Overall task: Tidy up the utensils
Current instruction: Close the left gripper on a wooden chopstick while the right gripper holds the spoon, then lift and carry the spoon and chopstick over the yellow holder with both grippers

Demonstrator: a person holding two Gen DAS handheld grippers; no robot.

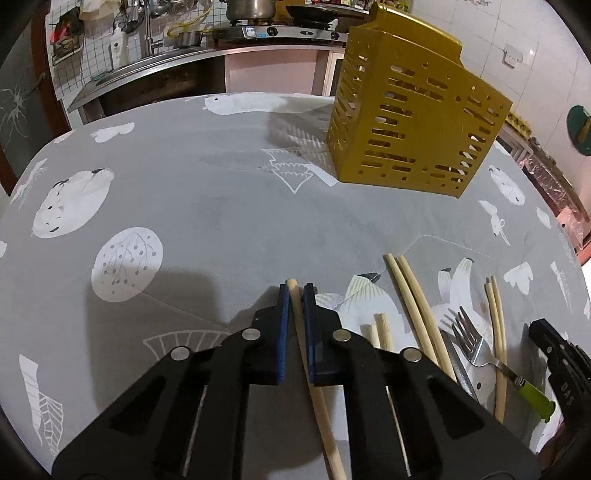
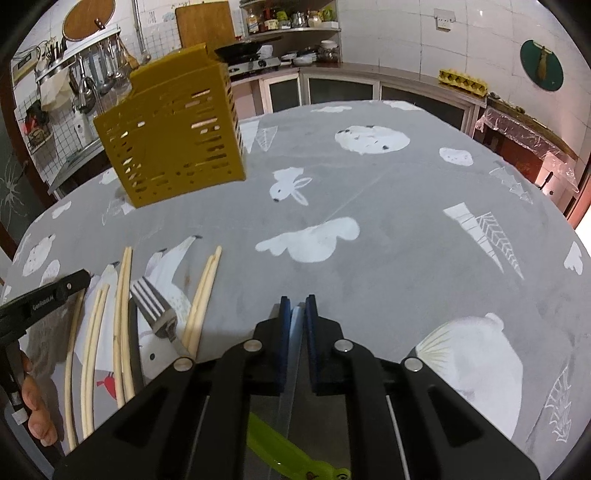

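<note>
A yellow slotted utensil holder (image 1: pixel 413 125) stands on the grey tablecloth, far right in the left wrist view and far left in the right wrist view (image 2: pixel 173 133). My left gripper (image 1: pixel 297 291) is shut on a pale wooden chopstick (image 1: pixel 306 354). My right gripper (image 2: pixel 296 301) is shut on the blade of a knife (image 2: pixel 291 354) with a green handle. Several chopsticks (image 1: pixel 417 306) and a fork (image 1: pixel 476 347) with a green handle lie on the cloth to the right of the left gripper; they also show in the right wrist view (image 2: pixel 122 314).
The round table with its grey patterned cloth (image 2: pixel 369 221) stands in a kitchen. A counter with a stove (image 1: pixel 280 33) and sink lies behind. The right gripper's body (image 1: pixel 561 369) shows at the right edge of the left wrist view.
</note>
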